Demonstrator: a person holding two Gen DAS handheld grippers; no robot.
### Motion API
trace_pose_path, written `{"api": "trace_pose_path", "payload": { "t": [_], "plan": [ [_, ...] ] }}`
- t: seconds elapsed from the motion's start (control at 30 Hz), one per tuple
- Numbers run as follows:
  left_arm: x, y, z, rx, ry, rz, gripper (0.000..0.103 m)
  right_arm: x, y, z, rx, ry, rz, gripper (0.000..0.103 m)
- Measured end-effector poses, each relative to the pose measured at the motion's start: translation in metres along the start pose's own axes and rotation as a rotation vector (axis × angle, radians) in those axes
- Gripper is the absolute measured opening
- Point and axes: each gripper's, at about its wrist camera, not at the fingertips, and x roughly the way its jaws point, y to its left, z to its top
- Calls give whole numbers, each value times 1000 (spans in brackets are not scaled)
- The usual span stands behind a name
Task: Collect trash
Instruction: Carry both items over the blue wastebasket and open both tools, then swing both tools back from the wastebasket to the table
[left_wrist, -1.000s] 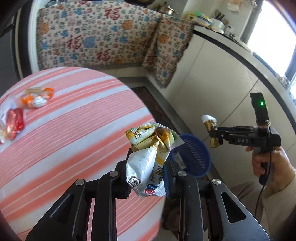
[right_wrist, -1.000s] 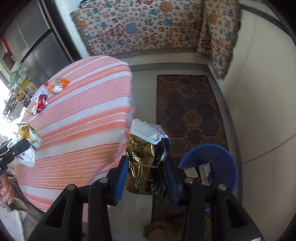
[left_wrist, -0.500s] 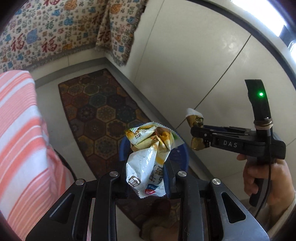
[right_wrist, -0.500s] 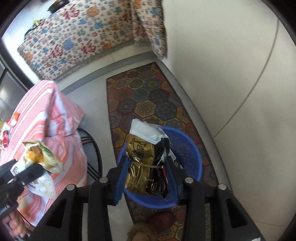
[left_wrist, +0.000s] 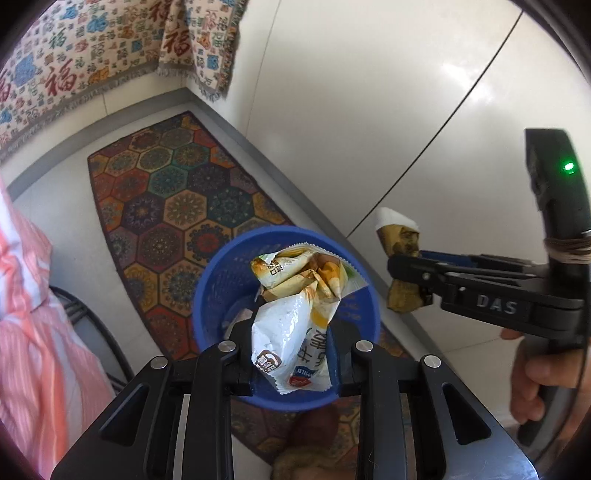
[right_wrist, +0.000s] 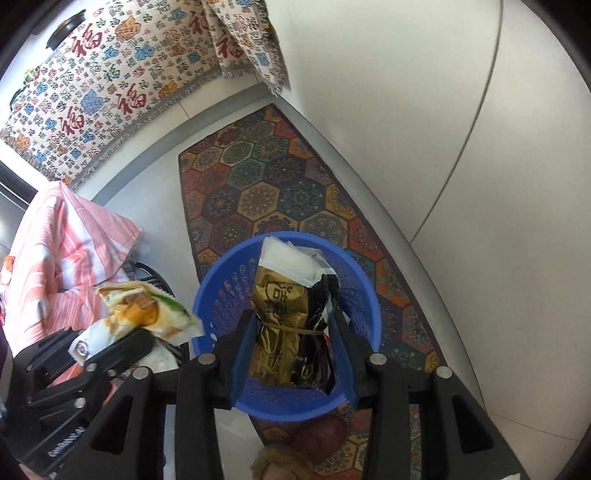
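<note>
— Lighting? Getting bright daylight in both views, glaring hard off the white wall panels (left_wrist: 369, 122), esp. upper right.

— Shadows, blur?

— Staying soft, barely showing on the rug (right_wrist: 273, 192). Bending heavily at edges w/ black vignette corners. Blurring slightly on the snack bag (right_wrist: 140, 314) at left, right-wrist view; staying sharp elsewhere.
</note>
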Motion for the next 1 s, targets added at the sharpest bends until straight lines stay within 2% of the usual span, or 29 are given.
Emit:
{"api": "trace_pose_path", "payload": {
  "t": [0.03, 0.07, 0.1, 0.13, 0.17, 0.2, 0.37, 0.43, 0.53, 0.67, 0.77, 0.87, 1.0],
  "plan": [
    [4, 0, 1, -1, 7, 4, 29, 1, -2, 1, 1, 1, -4, 41],
    [10, 1, 3, -10, 16, 14, 35, 2, -2, 1, 0, 1, -8, 42],
    [16, 3, 6, -23, 28, 17, 43, 2, -3, 2, 1, 0, -17, 43],
    [18, 4, 7, -38, 28, 15, 58, 3, -1, 2, 3, -5, -25, 45],
    [17, 7, 9, -50, 16, 11, 64, 4, -2, 3, 6, -9, -26, 48],
    [16, 9, 11, -57, 6, 9, 64, 5, -3, 3, 10, -8, -16, 53],
    [-9, 14, 12, -60, -27, 13, 66, 1, -4, 4, 10, -29, -16, 54],
    [-31, 18, 7, -57, -57, 14, 68, -4, -2, 5, 11, -54, -15, 54],
    [-73, 26, -6, -34, -107, 40, 77, -16, 7, 5, -2, -114, -22, 54],
    [-140, 49, -42, -27, -162, 94, 86, -34, 28, 5, -41, -196, -23, 54],
    [-184, 77, -75, -34, -183, 166, 89, -48, 49, 3, -84, -249, -7, 57],
    [-217, 112, -109, -49, -192, 273, 90, -59, 81, -3, -160, -300, -12, 58],
    [-249, 179, -156, -156, -189, 409, 91, -71, 135, -16, -266, -353, 1, 60]
  ]
}}
